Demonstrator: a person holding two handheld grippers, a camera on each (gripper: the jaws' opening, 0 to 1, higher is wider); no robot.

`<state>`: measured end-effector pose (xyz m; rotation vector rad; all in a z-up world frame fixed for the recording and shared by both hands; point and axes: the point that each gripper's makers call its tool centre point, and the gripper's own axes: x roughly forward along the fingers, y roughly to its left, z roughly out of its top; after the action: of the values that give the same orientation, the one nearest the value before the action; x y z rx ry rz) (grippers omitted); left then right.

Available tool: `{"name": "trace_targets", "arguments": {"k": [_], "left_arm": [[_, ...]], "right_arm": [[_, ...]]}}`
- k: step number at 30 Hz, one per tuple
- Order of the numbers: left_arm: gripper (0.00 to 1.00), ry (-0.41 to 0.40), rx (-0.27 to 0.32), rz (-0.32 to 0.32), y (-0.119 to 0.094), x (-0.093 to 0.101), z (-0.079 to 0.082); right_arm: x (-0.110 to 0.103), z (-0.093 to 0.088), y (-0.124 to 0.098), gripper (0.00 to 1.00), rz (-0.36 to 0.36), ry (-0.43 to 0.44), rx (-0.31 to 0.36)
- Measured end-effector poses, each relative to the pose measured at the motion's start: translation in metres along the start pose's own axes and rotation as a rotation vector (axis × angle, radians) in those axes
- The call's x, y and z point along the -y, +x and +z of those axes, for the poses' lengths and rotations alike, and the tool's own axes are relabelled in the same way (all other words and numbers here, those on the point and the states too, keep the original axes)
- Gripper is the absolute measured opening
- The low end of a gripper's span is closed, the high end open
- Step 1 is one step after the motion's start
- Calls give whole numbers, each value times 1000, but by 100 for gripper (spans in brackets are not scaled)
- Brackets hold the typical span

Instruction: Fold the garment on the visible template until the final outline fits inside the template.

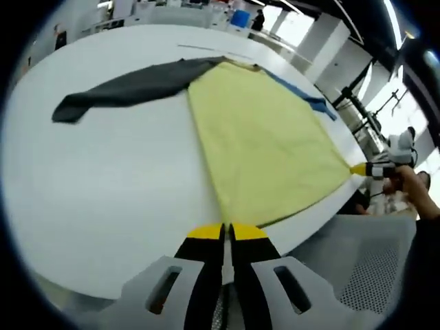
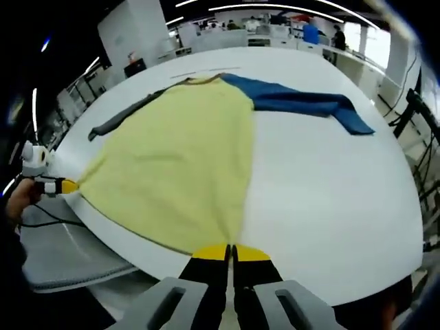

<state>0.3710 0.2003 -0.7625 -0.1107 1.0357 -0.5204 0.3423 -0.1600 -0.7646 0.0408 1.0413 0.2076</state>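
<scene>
While the garment (image 1: 268, 144) lies spread flat on the white table (image 1: 117, 185), folding looks barely begun: each claw pinches a hem corner, jaws closed on yellow cloth. Ahead of the left gripper (image 1: 226, 234) the grey sleeve (image 1: 127, 88) stretches leftward; ahead of the right gripper (image 2: 231, 253) the blue sleeve (image 2: 302, 102) runs rightward. No template outline is discernible.

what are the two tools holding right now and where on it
Both hold the yellow garment by its bottom hem: the left tool and the right tool are each shut on one hem corner.
</scene>
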Motion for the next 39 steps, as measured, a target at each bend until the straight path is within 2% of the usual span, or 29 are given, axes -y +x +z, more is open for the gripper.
{"name": "trace_targets", "arguments": {"k": [8, 14, 18, 22, 25, 26, 29, 32, 39], "left_arm": [[1, -31, -18, 21, 1, -5, -4], [1, 25, -33, 38, 4, -6, -10], [2, 31, -42, 51, 2, -8, -12], [14, 48, -12, 54, -3, -10, -6], [22, 73, 25, 41, -6, -8, 1], [23, 74, 31, 29, -7, -6, 2], [34, 91, 80, 7, -9, -1, 10], [45, 119, 97, 6, -9, 1, 13], [58, 143, 171, -26, -9, 10, 27]], "right_arm": [[-1, -3, 0, 0, 15, 5, -15], [-3, -5, 2, 0, 16, 18, -17], [-2, -5, 1, 0, 25, 34, -15], [-3, -6, 0, 0, 34, 26, -24], [-8, -7, -2, 15, 60, -34, -50], [-9, -6, -2, 24, 66, -48, -45], [-14, 4, -6, 41, 91, -69, -11], [-18, 9, -9, 51, 120, -65, 1], [-24, 37, -15, 70, 175, -41, 114]]}}
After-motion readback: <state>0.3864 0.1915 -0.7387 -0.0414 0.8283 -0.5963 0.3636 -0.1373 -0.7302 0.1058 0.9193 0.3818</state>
